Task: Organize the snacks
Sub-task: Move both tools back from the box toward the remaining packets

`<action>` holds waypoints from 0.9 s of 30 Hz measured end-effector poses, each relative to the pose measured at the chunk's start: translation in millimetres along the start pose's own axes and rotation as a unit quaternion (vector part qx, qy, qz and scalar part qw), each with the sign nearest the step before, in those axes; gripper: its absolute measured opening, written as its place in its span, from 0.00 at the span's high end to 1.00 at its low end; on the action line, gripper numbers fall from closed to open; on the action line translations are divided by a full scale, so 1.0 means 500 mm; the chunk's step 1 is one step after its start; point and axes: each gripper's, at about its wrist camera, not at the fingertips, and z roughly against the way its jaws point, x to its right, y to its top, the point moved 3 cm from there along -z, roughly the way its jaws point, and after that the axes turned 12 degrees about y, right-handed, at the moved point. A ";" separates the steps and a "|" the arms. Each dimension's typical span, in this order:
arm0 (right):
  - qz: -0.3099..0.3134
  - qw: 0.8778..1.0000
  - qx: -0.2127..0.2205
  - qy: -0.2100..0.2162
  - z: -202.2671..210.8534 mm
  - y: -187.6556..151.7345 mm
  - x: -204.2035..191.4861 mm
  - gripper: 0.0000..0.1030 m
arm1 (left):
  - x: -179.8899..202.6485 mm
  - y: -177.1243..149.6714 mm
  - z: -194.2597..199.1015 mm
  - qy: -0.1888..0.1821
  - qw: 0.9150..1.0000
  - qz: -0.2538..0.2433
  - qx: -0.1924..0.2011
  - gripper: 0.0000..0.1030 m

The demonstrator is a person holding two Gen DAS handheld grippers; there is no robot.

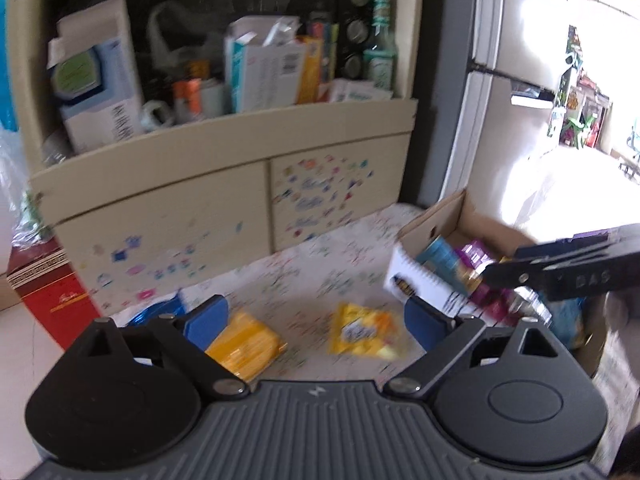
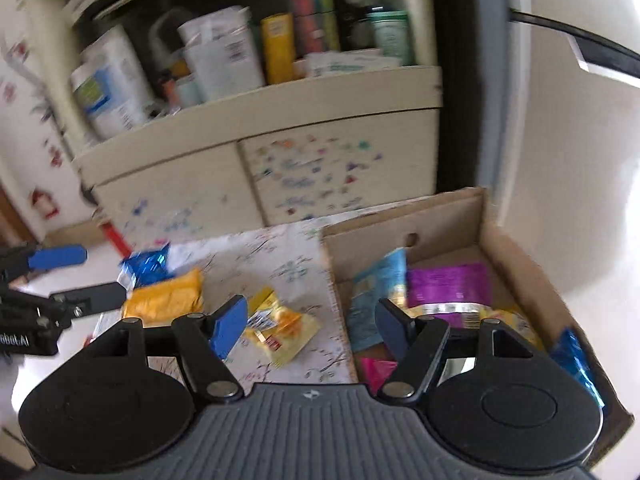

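My left gripper (image 1: 316, 320) is open and empty above the patterned table (image 1: 312, 268). An orange snack pack (image 1: 242, 342) lies by its left finger and a yellow snack bag (image 1: 364, 334) lies between the fingers. A blue foil snack (image 1: 160, 312) shows behind the left finger. My right gripper (image 2: 310, 322) is open and empty over the left wall of the cardboard box (image 2: 516, 248), which holds a purple pack (image 2: 448, 284), a teal pack (image 2: 376, 280) and other snacks. The yellow bag (image 2: 280, 328), orange pack (image 2: 164, 300) and blue snack (image 2: 144, 266) lie left of the box.
A cream cabinet (image 1: 160, 208) with sticker-covered doors stands behind the table, its shelf crowded with boxes and bottles. A red box (image 1: 48, 296) sits on the floor at left. The other gripper shows at the right edge in the left wrist view (image 1: 568, 272) and at the left edge in the right wrist view (image 2: 48, 296).
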 end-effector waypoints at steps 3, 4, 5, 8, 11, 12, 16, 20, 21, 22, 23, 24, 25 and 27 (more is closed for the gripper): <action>0.032 0.999 -0.019 0.014 -0.020 -0.012 -0.024 0.21 | -0.037 -0.031 -0.003 -0.004 1.000 -0.009 -0.008 0.08; 0.044 0.999 -0.025 0.018 -0.027 -0.016 -0.033 0.21 | -0.046 -0.042 -0.004 -0.008 1.000 -0.016 -0.012 0.08; 0.056 0.998 -0.033 0.023 -0.035 -0.020 -0.042 0.21 | -0.052 -0.053 -0.007 -0.012 0.999 -0.027 -0.018 0.08; 0.079 0.995 -0.052 0.037 -0.059 -0.029 -0.058 0.20 | -0.063 -0.085 -0.016 -0.019 0.997 -0.063 -0.034 0.08; 0.094 0.992 -0.068 0.043 -0.082 -0.037 -0.068 0.20 | -0.081 -0.114 -0.022 -0.012 0.995 -0.080 -0.050 0.08; 0.097 0.992 -0.071 0.043 -0.089 -0.039 -0.070 0.20 | -0.091 -0.122 -0.025 -0.004 0.995 -0.076 -0.058 0.08; 0.101 0.990 -0.084 0.040 -0.121 -0.045 -0.075 0.19 | -0.136 -0.145 -0.037 0.003 0.996 -0.025 -0.087 0.08; 0.101 0.990 -0.093 0.038 -0.149 -0.048 -0.074 0.19 | -0.160 -0.164 -0.051 0.008 0.994 -0.011 -0.112 0.08; 0.101 0.990 -0.094 0.037 -0.155 -0.050 -0.073 0.19 | -0.163 -0.170 -0.058 0.011 0.992 -0.013 -0.123 0.08; 0.100 0.990 -0.097 0.035 -0.161 -0.050 -0.071 0.19 | -0.166 -0.176 -0.063 0.019 0.991 -0.015 -0.131 0.08; 0.100 0.990 -0.098 0.033 -0.167 -0.051 -0.069 0.19 | -0.170 -0.180 -0.067 0.026 0.990 -0.014 -0.135 0.08; 0.099 0.989 -0.100 0.034 -0.172 -0.051 -0.068 0.19 | -0.175 -0.183 -0.069 0.030 0.990 -0.009 -0.139 0.08; 0.100 0.989 -0.102 0.036 -0.177 -0.050 -0.066 0.19 | -0.181 -0.184 -0.070 0.032 0.989 -0.003 -0.143 0.08; 0.103 0.989 -0.102 0.037 -0.187 -0.049 -0.063 0.19 | -0.194 -0.186 -0.071 0.034 0.988 0.019 -0.150 0.08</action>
